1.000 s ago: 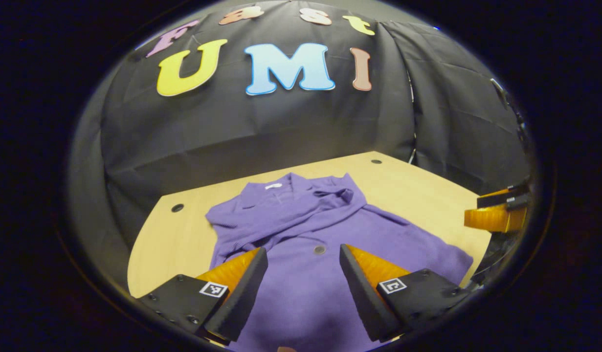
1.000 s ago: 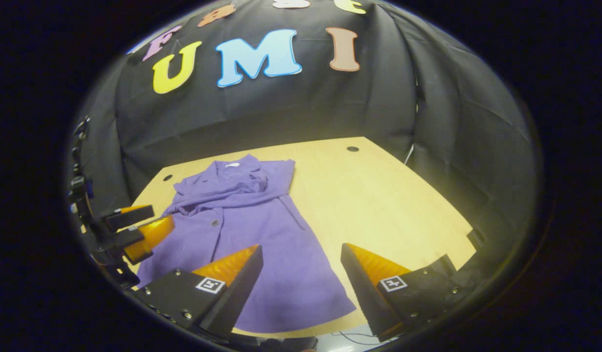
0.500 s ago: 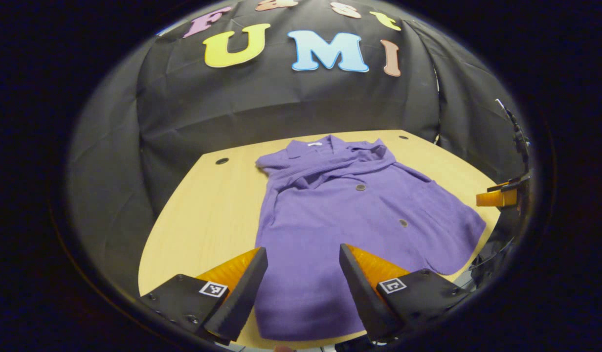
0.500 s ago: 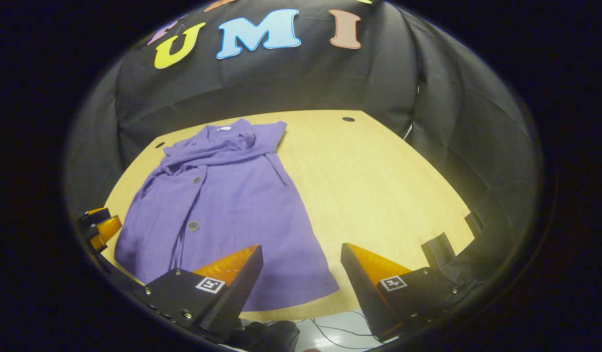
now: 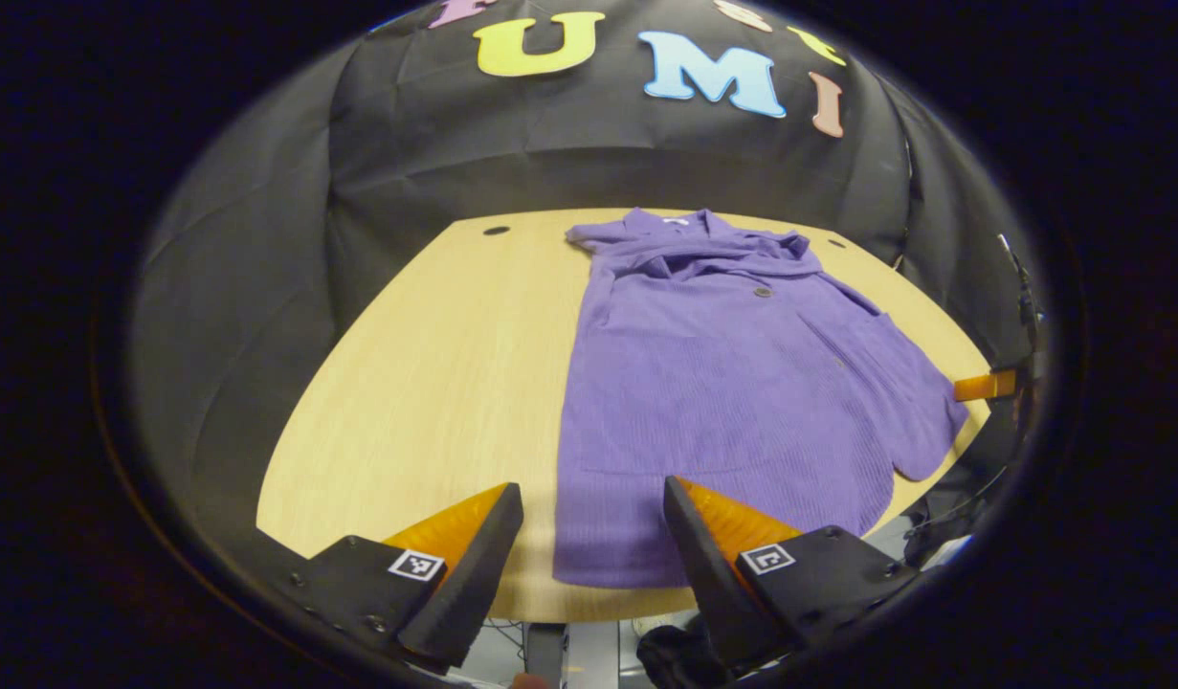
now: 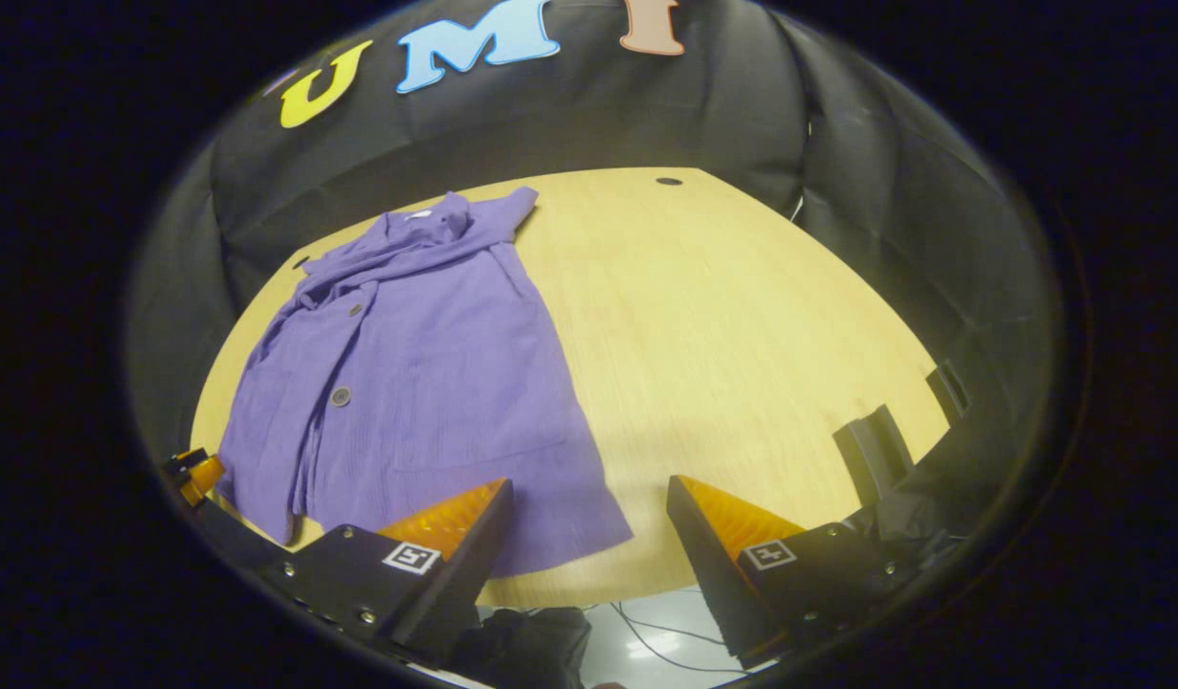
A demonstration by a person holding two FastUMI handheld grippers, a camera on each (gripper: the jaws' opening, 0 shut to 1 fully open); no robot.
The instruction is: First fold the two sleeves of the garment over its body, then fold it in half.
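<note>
A purple buttoned garment (image 5: pixel 732 383) lies flat on the wooden table (image 5: pixel 435 383), collar toward the far wall. Both sleeves are bunched across its chest just below the collar. Its hem reaches the table's front edge. My left gripper (image 5: pixel 590 490) is open above the hem's left corner, holding nothing. In the right gripper view the garment (image 6: pixel 407 373) lies to the left, and my right gripper (image 6: pixel 589 486) is open above the hem's right corner, holding nothing. Each view catches the other gripper at the edge: the right gripper (image 5: pixel 986 386) and the left gripper (image 6: pixel 191 471).
Bare wood (image 6: pixel 742 316) stretches right of the garment. Small round holes (image 5: pixel 496 231) (image 6: pixel 667 181) sit near the table's far corners. A black bracket (image 6: pixel 871 450) stands at the right edge. Cables (image 6: pixel 636 632) and a dark bundle (image 6: pixel 522 641) lie on the floor below the front edge.
Both grippers have drawn back from over the garment's body to the table's front edge, staying open. The garment has not moved.
</note>
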